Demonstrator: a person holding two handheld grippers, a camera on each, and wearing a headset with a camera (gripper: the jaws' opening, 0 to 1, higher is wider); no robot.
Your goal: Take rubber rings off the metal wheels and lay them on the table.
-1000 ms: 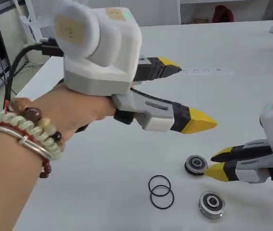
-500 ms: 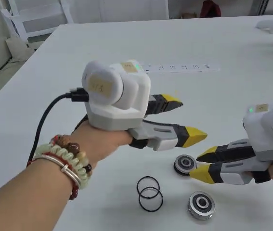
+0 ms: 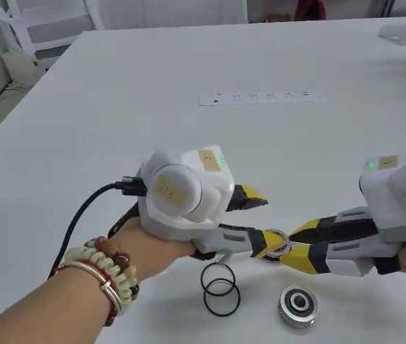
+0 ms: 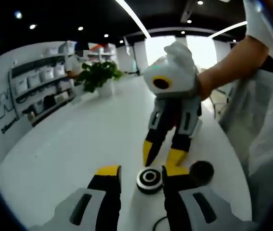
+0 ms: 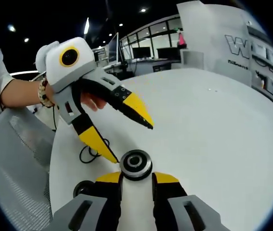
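White worktop (image 4: 78, 139), left gripper (image 4: 141, 172) low in view with yellow-tipped jaws parted, metal wheel (image 4: 149, 179) between them, right gripper (image 4: 162, 155) facing from beyond with tips spread near it, second wheel (image 4: 201, 169) just beside, potted plant (image 4: 97, 74) far behind

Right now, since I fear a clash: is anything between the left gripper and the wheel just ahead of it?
Nothing visible. The wheel lies between the open jaws of the left gripper. The right gripper points at the same wheel from the opposite side; whether it touches, I cannot tell.

White-cased left gripper (image 3: 262, 222) and right gripper (image 3: 293, 244), grey-black fingers (image 3: 238, 239) tipped yellow, black cable (image 3: 92, 204), beaded bracelets (image 3: 106, 269)
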